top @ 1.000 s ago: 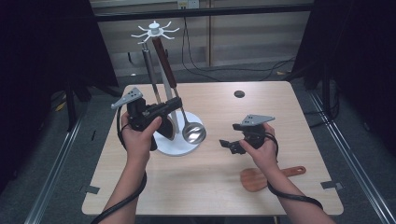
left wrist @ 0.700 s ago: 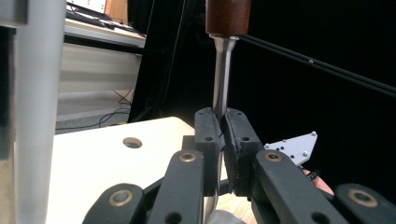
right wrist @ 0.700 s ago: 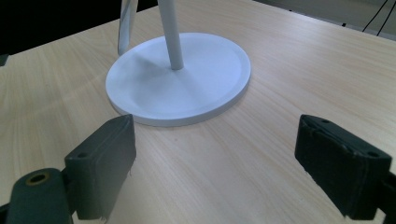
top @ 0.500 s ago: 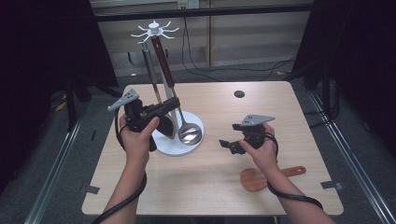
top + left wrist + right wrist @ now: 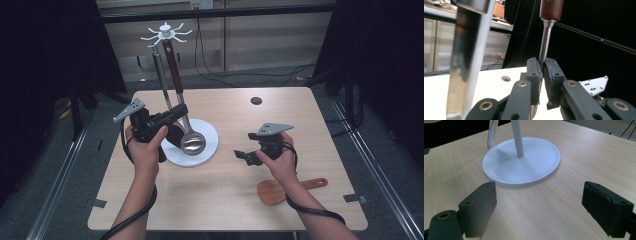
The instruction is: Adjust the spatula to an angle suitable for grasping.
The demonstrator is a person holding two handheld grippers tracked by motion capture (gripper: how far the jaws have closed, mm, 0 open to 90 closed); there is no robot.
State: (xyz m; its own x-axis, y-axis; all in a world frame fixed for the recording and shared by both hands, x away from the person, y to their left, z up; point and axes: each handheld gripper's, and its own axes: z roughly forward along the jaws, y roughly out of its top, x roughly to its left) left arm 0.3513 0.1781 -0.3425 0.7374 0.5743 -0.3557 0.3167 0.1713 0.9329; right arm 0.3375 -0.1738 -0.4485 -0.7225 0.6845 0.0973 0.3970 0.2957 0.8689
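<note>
Left gripper view: left gripper pinches the ladle shaft.

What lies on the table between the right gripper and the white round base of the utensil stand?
Nothing: in the right gripper view, only bare tabletop lies between the right gripper and the white base.

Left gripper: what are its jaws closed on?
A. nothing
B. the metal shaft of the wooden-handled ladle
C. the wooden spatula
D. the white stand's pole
B: in the left gripper view, the left gripper pinches the ladle on its shaft, just below the handle.
</note>
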